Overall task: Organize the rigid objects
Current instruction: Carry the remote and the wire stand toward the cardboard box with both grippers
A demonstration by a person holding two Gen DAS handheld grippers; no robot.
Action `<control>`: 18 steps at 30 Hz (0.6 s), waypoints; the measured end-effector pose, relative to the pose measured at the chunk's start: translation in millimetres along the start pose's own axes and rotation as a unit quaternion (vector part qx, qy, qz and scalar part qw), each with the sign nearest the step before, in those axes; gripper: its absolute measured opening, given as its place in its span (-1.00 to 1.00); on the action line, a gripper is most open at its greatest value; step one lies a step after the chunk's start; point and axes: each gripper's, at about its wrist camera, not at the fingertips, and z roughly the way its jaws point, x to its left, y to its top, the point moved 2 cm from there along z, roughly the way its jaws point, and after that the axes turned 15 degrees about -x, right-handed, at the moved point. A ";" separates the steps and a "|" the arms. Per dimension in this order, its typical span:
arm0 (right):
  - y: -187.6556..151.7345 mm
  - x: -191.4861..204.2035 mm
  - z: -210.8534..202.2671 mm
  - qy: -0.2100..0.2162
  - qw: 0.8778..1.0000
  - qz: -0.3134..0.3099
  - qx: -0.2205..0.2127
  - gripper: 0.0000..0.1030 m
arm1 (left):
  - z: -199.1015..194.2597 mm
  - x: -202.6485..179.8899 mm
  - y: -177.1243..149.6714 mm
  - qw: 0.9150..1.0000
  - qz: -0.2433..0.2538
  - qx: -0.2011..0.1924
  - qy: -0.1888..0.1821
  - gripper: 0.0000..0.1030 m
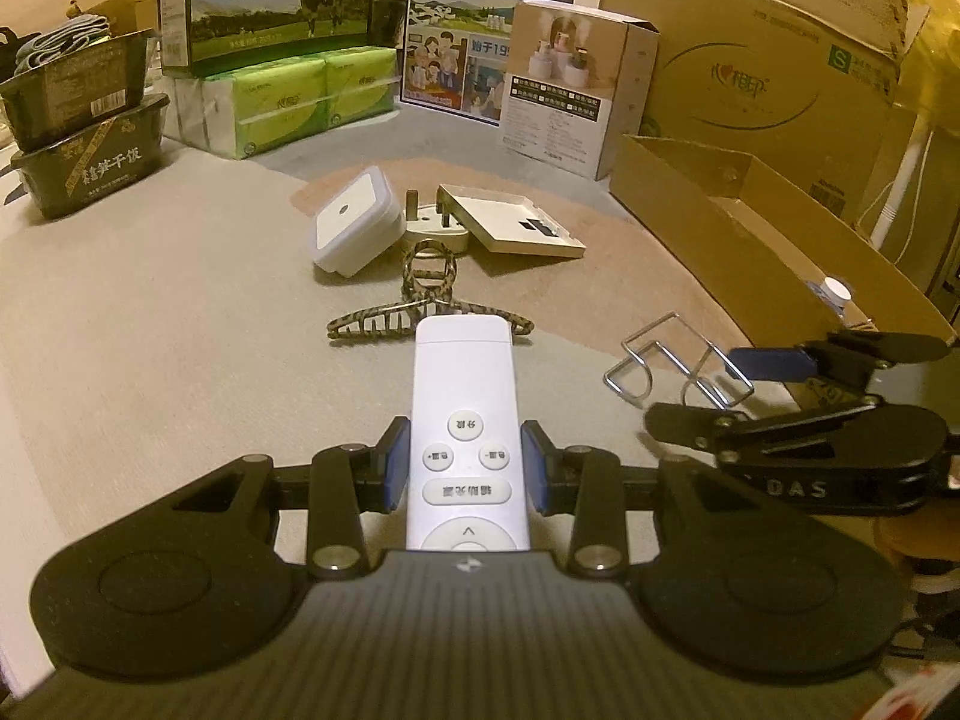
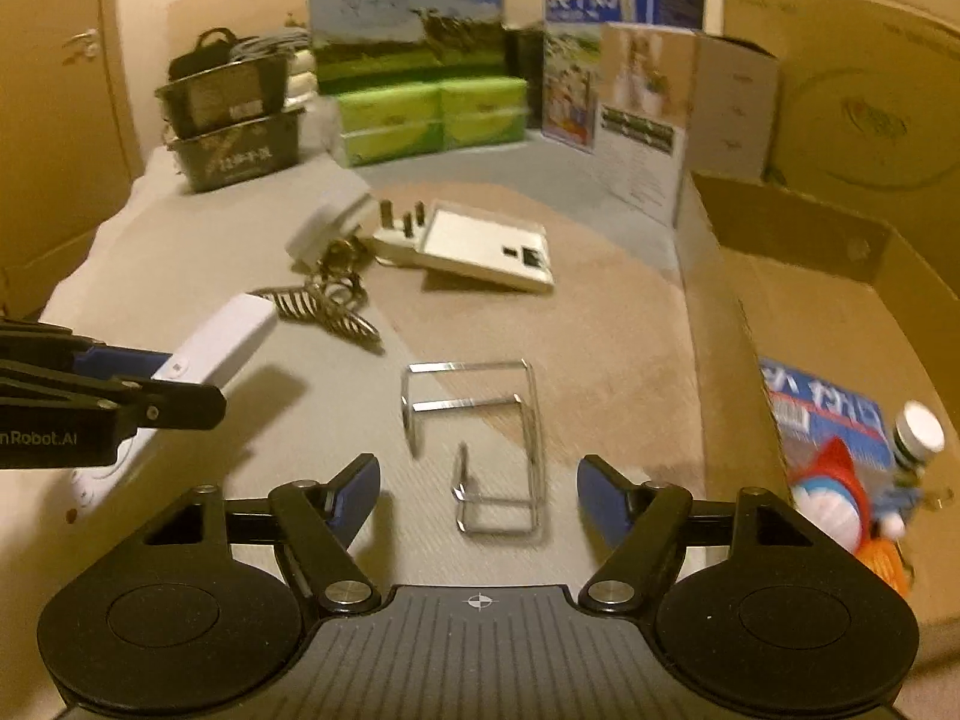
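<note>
My left gripper [image 1: 468, 468] is shut on a white remote control [image 1: 465, 396], its blue pads on the two long sides, held above the cloth; it also shows in the right wrist view [image 2: 222, 336]. My right gripper [image 2: 480, 498] is open and empty, its fingers either side of a bent chrome wire rack [image 2: 486, 438] lying on the cloth; the rack also shows in the left wrist view [image 1: 672, 360]. Ahead lie a leopard-print hair claw [image 1: 429, 300], a white night-light plug [image 1: 354, 228], a white plug adapter [image 1: 435, 222] and a flat cream box [image 1: 510, 222].
An open cardboard box [image 2: 798, 312] stands at the right, holding a blue packet [image 2: 828, 414], a small white-capped bottle [image 2: 915, 432] and a toy. Milk cartons [image 1: 270, 0], green tissue packs [image 1: 288, 102], a humidifier box [image 1: 570, 84] and stacked dark trays [image 1: 84, 138] line the back.
</note>
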 end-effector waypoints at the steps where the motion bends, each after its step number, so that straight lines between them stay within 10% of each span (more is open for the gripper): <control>1: 1.1 -0.1 3.3 0.000 1.000 -0.001 -0.001 0.41 | 0.8 0.1 0.5 1.000 0.000 -0.001 0.001 -0.33; 18: 11.9 -2.1 10.4 -0.009 1.000 -0.006 -0.011 0.02 | 3.5 -6.0 3.1 1.000 0.002 -0.001 0.010 -0.33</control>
